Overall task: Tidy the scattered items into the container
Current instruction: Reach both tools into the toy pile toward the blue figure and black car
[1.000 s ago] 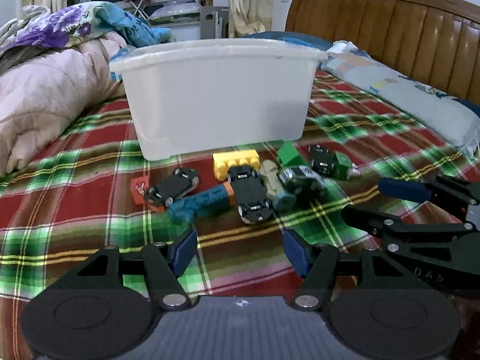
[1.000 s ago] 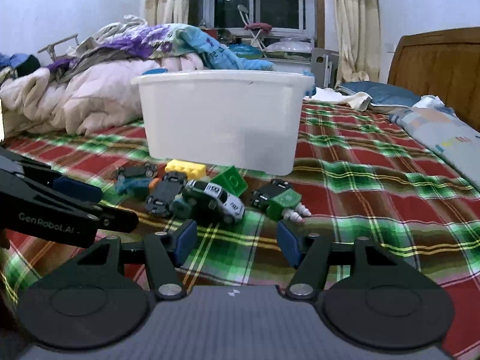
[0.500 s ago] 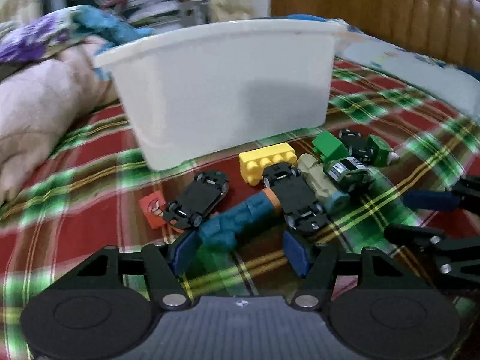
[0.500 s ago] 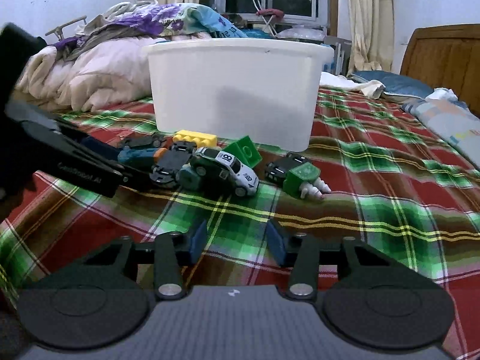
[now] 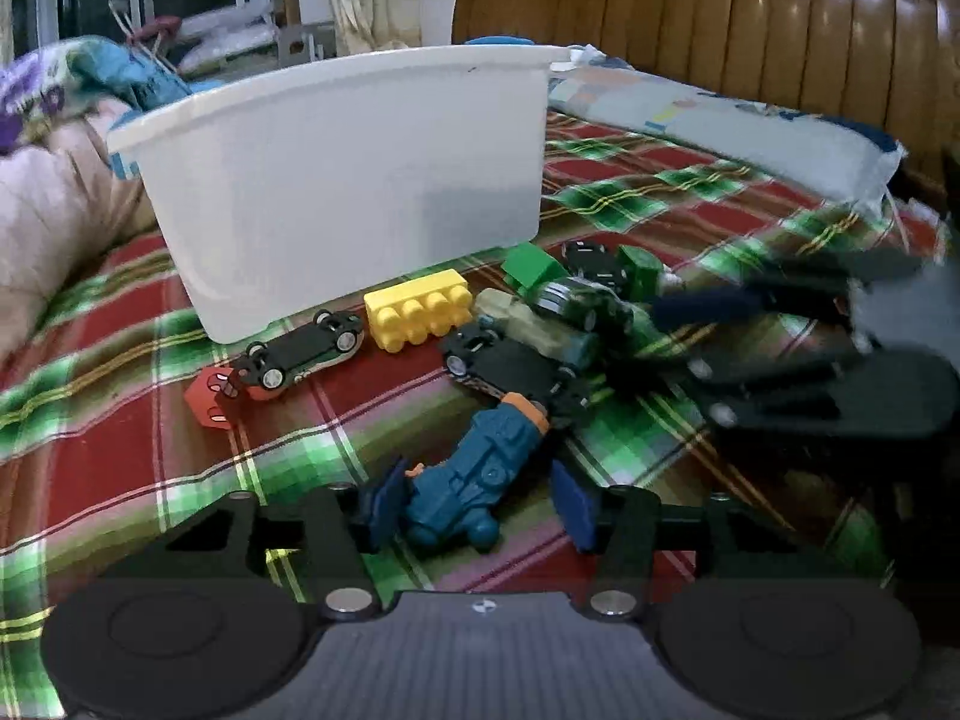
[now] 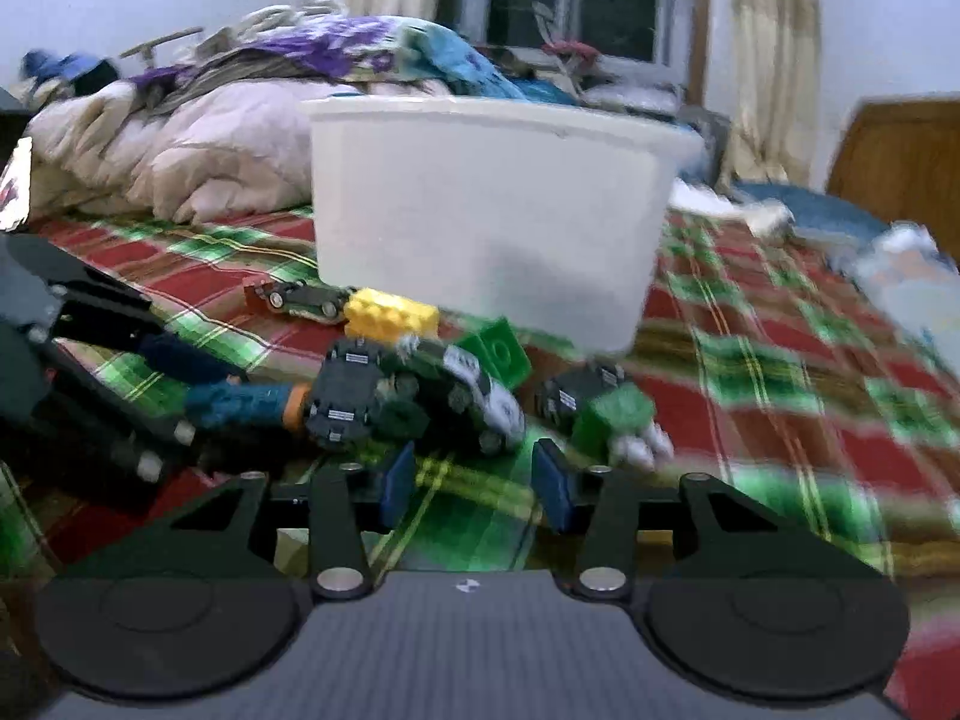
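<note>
A white tub (image 5: 360,180) stands on the plaid bed, also in the right wrist view (image 6: 486,216). Toys lie in front of it: a yellow brick (image 5: 417,312), an overturned car (image 5: 300,351), a red piece (image 5: 207,402), a black car chassis (image 5: 510,363), a green-white car (image 6: 468,393), a green block (image 6: 501,351) and a green drill toy (image 6: 618,420). My left gripper (image 5: 474,504) is open around the rear end of a teal toy (image 5: 474,480). My right gripper (image 6: 474,480) is open, just short of the green-white car.
A pink quilt and heaped bedding (image 6: 192,144) lie to the left of the tub. A wooden headboard (image 5: 750,24) and a pillow (image 5: 720,126) are to the right. The right gripper's body (image 5: 810,360) shows in the left wrist view beside the toy pile.
Both grippers moved forward toward the toys. The left gripper's open fingers now flank the teal toy. The right gripper came close to the green-white car.
</note>
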Tool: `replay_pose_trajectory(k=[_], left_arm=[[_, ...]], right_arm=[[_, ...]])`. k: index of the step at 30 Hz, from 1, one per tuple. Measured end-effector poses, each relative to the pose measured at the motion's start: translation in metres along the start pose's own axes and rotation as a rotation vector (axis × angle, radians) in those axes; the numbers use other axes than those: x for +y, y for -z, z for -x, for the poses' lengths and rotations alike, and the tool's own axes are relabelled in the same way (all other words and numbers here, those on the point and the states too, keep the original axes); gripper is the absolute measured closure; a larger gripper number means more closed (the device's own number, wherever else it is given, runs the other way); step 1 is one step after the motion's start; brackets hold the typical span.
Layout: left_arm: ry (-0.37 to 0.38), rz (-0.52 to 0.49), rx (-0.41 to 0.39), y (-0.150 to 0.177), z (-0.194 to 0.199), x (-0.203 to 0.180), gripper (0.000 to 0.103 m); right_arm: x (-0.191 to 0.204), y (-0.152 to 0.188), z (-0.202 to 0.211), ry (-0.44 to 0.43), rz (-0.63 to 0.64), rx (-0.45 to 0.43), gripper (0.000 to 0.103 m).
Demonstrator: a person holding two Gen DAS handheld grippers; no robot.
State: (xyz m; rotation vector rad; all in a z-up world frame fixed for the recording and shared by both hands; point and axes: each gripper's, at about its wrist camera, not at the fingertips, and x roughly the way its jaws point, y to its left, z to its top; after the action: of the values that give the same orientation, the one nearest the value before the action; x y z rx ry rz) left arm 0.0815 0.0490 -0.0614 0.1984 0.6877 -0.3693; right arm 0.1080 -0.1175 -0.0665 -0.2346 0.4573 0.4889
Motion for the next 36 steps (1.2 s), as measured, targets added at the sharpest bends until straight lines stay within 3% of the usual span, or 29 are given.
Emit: replay_pose_trajectory(k=[7, 10, 11, 16, 24, 30, 35, 36], left_arm=[[-0.023, 0.040, 0.003, -0.008, -0.010, 0.003, 0.039], [-0.032, 0.080, 0.005, -0.009, -0.009, 0.004, 0.039], [-0.035, 0.090, 0.004, -0.009, -0.008, 0.003, 0.039], [-0.049, 0.116, 0.001, -0.004, -0.002, -0.007, 0.041], [-0.077, 0.160, 0.000, 0.003, 0.008, -0.017, 0.063], [-0.079, 0.159, 0.005, 0.008, 0.014, -0.023, 0.063], [-0.077, 0.167, 0.013, 0.009, 0.013, -0.024, 0.063], [-0.076, 0.167, 0.015, 0.008, 0.013, -0.024, 0.063]], right_arm=[[-0.013, -0.017, -0.030, -0.157, 0.169, 0.011, 0.057], [-0.021, -0.018, -0.029, -0.203, 0.064, 0.041, 0.074], [-0.023, -0.016, -0.025, -0.212, 0.021, 0.038, 0.075], [-0.012, 0.000, 0.001, -0.194, -0.032, 0.022, 0.078], [-0.007, -0.006, 0.014, -0.136, -0.004, 0.052, 0.081], [-0.005, 0.006, 0.035, -0.044, -0.063, 0.070, 0.081], [0.005, 0.011, 0.028, -0.054, -0.042, 0.102, 0.080], [0.005, 0.011, 0.029, -0.049, -0.039, 0.099, 0.076]])
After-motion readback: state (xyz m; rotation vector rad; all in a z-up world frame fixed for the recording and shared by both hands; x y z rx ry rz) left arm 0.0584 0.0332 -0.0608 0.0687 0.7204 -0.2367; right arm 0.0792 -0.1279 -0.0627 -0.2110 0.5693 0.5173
